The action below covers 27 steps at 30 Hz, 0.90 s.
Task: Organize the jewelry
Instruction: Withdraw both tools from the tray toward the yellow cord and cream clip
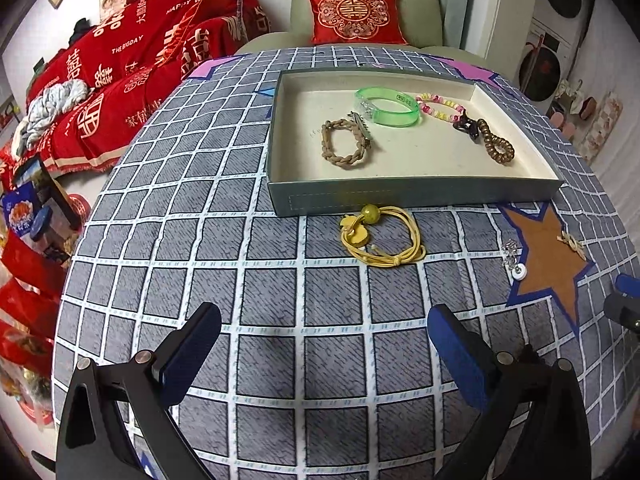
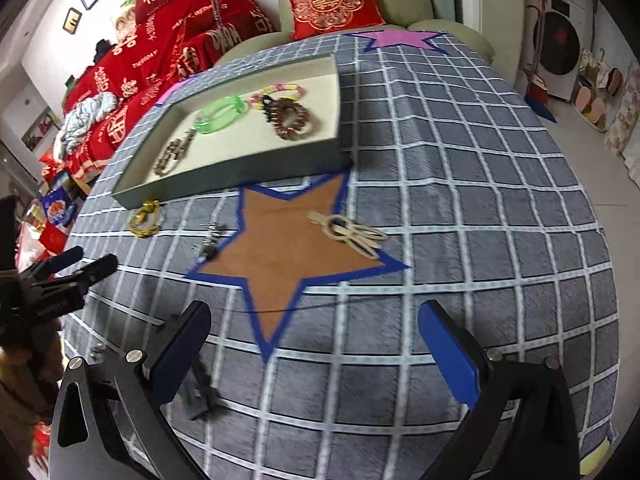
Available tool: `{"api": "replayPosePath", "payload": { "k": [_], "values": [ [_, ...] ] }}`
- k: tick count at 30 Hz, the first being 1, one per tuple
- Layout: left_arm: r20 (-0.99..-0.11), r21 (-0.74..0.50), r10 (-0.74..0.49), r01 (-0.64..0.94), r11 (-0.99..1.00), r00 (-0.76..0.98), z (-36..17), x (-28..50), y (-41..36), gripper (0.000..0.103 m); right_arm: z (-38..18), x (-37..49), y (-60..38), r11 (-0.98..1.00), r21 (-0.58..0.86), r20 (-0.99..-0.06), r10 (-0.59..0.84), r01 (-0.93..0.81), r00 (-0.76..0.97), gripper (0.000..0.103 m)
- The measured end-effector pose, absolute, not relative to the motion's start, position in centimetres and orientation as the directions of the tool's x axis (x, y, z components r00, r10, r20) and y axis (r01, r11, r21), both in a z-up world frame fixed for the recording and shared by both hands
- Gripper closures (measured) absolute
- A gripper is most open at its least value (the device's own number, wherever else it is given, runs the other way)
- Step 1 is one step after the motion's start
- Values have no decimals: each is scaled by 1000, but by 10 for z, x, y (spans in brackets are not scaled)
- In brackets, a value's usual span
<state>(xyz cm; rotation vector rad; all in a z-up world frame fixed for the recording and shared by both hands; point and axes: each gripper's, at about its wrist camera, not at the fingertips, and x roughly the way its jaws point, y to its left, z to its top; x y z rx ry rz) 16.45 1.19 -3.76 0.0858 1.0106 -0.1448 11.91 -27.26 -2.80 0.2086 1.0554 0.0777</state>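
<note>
Jewelry lies partly in the tray [image 1: 416, 194], while a yellow cord bracelet [image 1: 380, 240] sits ahead of the left gripper [image 1: 324, 354]; both it and the right gripper [image 2: 314, 354] have fingers spread wide, empty.

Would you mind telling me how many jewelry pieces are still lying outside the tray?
3: the yellow cord bracelet just in front of the tray, the silver charm beside the brown star, and the beige hair clip on the star.

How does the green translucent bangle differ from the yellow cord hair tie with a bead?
The green translucent bangle lies inside the grey tray; the yellow cord hair tie lies outside it on the checked cloth. The bangle is a rigid broad band; the tie is thin looped cord. Both are loops.
</note>
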Motion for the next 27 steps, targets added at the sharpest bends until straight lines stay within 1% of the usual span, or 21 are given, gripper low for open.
{"api": "replayPosePath", "payload": {
  "k": [8, 18, 21, 24, 27],
  "values": [
    [-854, -7, -80, 143, 990, 514, -38, 178, 2, 0, -32, 130, -282, 984, 170, -864, 119, 60, 489, 0],
    [-858, 15, -51, 123, 992, 511, -48, 197, -8, 1, -33, 155, -273, 998, 55, -861, 69, -44, 505, 0],
    [-860, 27, -41, 125, 992, 508, -50, 203, -13, 1, -35, 163, -271, 997, 45, -859, 72, -66, 506, 0],
    [-860, 27, -45, 133, 991, 509, -51, 206, -17, 1, -40, 170, -270, 996, 43, -865, 78, -82, 495, 3],
    [-858, 31, -44, 137, 990, 512, -52, 207, -20, 1, -45, 176, -271, 996, 37, -870, 75, -87, 487, 4]
  ]
}}
